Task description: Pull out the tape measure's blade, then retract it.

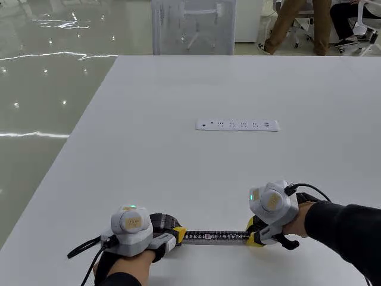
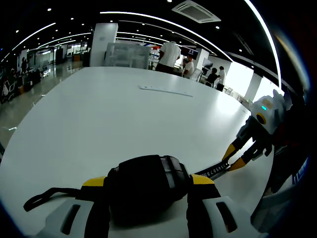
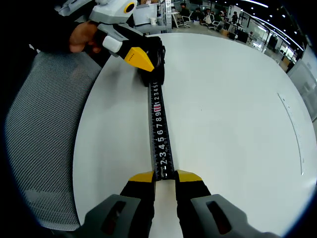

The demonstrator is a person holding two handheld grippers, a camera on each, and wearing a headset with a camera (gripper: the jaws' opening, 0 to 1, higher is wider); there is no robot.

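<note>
At seven o'clock on the white surface (image 1: 178, 149), the left gripper (image 1: 174, 234) clamps the black tape-measure case (image 1: 162, 222), probably rubber-coated. Its thin, springy numbered blade (image 1: 215, 236) stretches toward five o'clock, where the right gripper (image 1: 253, 238) pinches the slippery tip, best held firmly.

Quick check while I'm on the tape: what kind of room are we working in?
Most likely an open-plan office or lab: a long white table with a power strip on it, seated people behind it, and strip lights across the ceiling.
</note>
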